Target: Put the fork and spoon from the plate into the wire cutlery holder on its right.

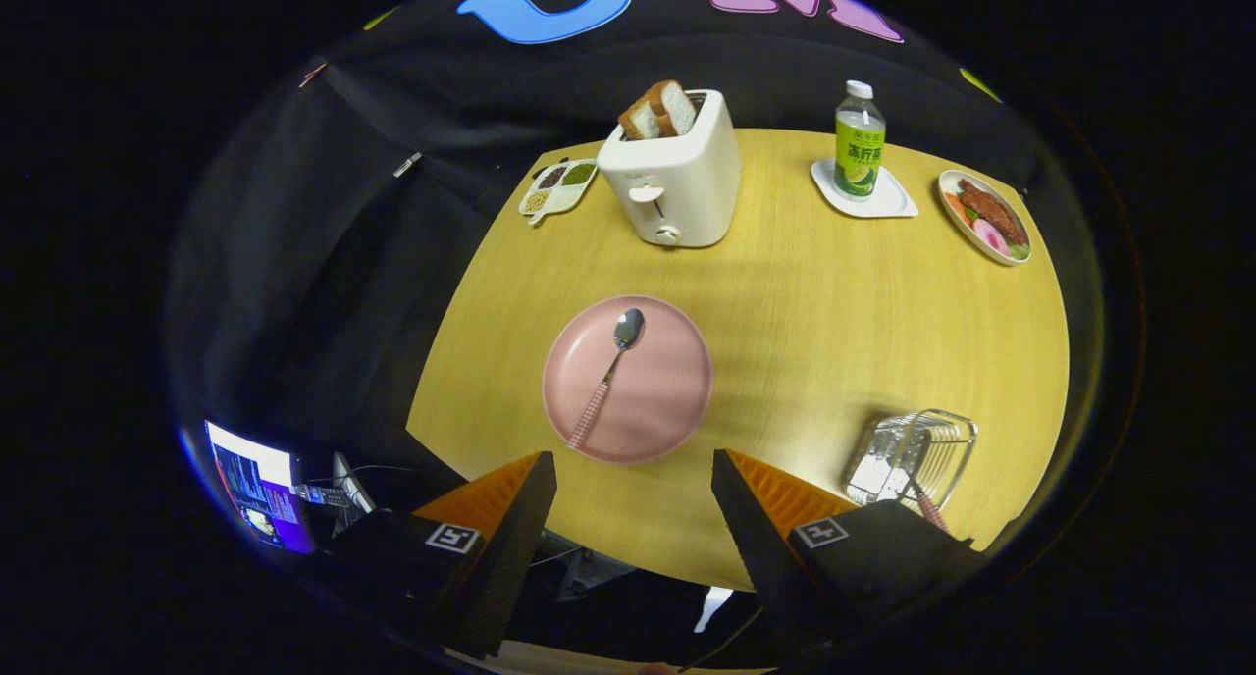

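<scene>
A pink plate (667,400) lies on the wooden table just ahead of my fingers. On it rests a spoon (608,376) with a metal bowl and a pink checked handle, its handle end pointing toward my left finger. The wire cutlery holder (913,454) stands to the plate's right, beyond my right finger; a pink checked handle (927,508), the fork's, sticks out of it. My gripper (633,479) hovers above the table's near edge, open, with nothing between its fingers.
A white toaster (677,180) with bread slices stands beyond the plate. Left of it is a small divided dish (557,186). A green-labelled bottle (859,145) on a white coaster and a plate of food (984,216) sit at the far right. A lit screen (260,484) is below left.
</scene>
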